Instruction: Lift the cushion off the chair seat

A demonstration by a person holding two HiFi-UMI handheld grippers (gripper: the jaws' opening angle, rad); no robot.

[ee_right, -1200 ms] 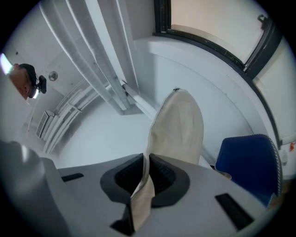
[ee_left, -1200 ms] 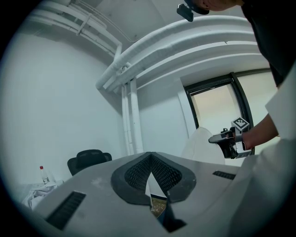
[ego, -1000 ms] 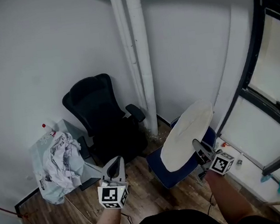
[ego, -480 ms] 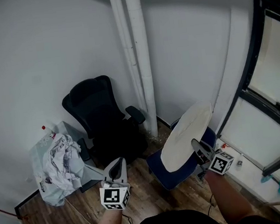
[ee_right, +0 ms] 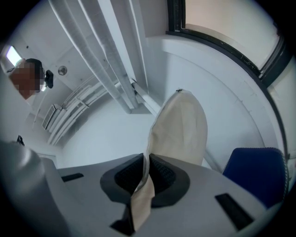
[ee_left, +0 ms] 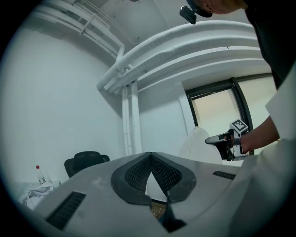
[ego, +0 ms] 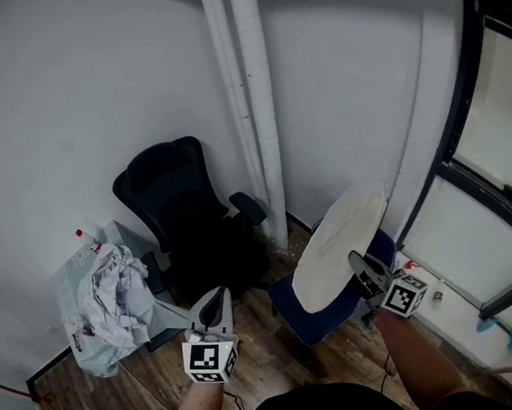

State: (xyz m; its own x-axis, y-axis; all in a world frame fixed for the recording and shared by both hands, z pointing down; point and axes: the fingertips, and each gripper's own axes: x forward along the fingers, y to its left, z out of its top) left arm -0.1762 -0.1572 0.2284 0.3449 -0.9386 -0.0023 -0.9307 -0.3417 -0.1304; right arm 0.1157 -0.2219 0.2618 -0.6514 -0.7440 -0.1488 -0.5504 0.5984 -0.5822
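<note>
The cream cushion [ego: 338,241] hangs tilted on edge above the blue chair seat [ego: 328,315], clear of it. My right gripper [ego: 363,276] is shut on its lower rim. In the right gripper view the cushion [ee_right: 181,122] rises up and away, with a fold of its fabric pinched between the pads [ee_right: 159,173], and the blue chair [ee_right: 254,171] shows at the right. My left gripper [ego: 213,310] hovers to the left of the chair, shut on nothing. From the left gripper view I see the cushion [ee_left: 195,144] and the right gripper [ee_left: 221,139] beyond my closed tips.
A black office chair [ego: 188,216] stands against the wall behind my left gripper. White pipes [ego: 250,108] run up the corner. A low table with crumpled cloth [ego: 110,294] is at the left. A dark window frame [ego: 469,138] lines the right side.
</note>
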